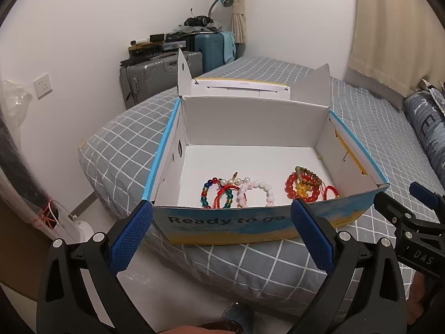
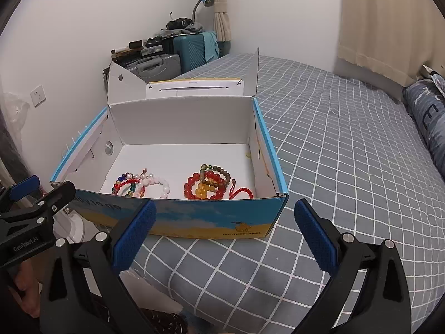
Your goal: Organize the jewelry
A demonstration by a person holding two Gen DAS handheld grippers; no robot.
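Observation:
An open cardboard box [image 1: 306, 128] [image 2: 180, 122], white inside and blue and yellow outside, sits on the bed. Two heaps of bead bracelets lie on its floor near the front wall. The left heap [image 1: 236, 192] [image 2: 141, 185] mixes multicoloured, pink-white and red cord pieces. The right heap [image 1: 306, 186] [image 2: 211, 185] has red, amber and brown beads plus a red cord. My left gripper [image 1: 222, 217] is open in front of the box's front wall, holding nothing. My right gripper [image 2: 225, 217] is also open, just before the box's front right corner, empty.
The bed [image 2: 347, 153] carries a grey sheet with a white grid and stretches right of the box. A folded blue quilt [image 2: 428, 119] lies at its far right. Suitcases [image 1: 155, 72] and a desk lamp [image 1: 222, 0] stand by the back wall. Floor lies below left.

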